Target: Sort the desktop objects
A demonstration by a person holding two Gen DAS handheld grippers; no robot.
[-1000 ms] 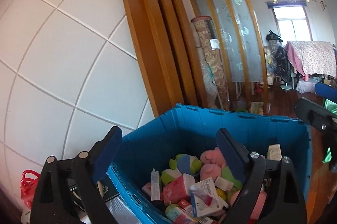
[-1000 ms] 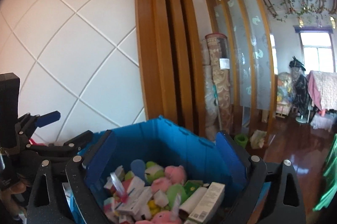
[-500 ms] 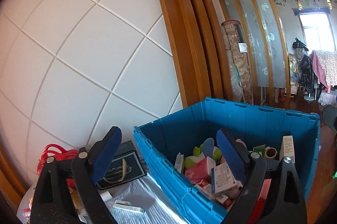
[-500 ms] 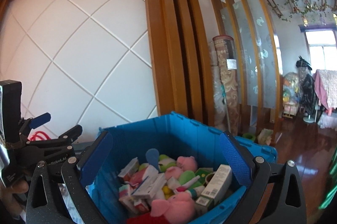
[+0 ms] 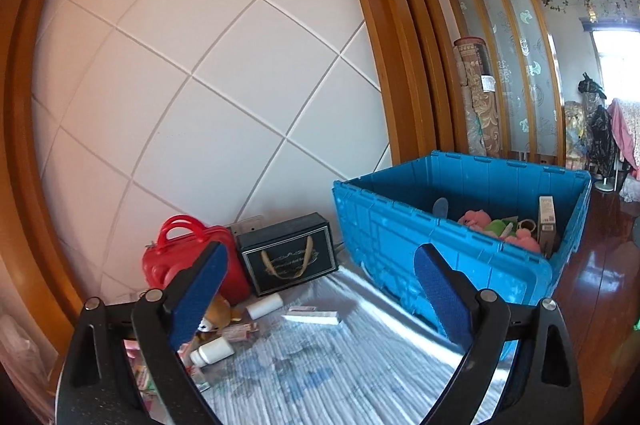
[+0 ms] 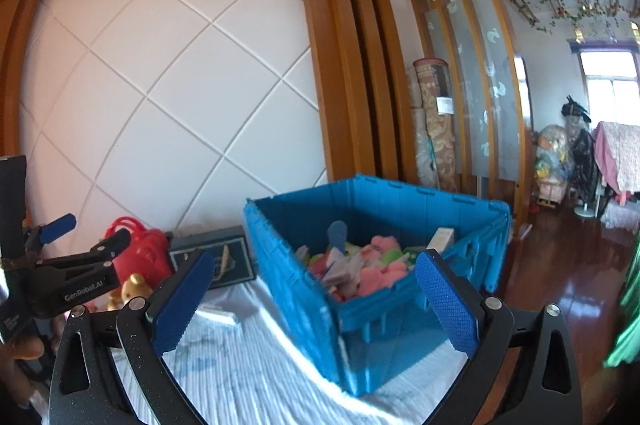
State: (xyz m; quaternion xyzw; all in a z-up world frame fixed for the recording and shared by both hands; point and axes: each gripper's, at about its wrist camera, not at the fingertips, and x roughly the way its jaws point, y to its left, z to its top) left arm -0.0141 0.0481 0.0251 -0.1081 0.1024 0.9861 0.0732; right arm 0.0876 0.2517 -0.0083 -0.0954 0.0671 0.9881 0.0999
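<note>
Both tools empty: left tool (image 5: 320,289) spread wide, right tool (image 6: 312,293) just opened fully. Blue crate (image 5: 420,233) sits far right on the tabletop (image 5: 320,365); white bottle (image 5: 212,351) and flat box (image 5: 314,315) lie loose, near left.

Both wrist views face the blue crate (image 5: 440,225) nearby.

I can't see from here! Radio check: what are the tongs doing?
Left tongs open, empty. Right tongs open, empty. Blue bin full of toys; bottles and boxes loose on cloth. Nothing blocking.
</note>
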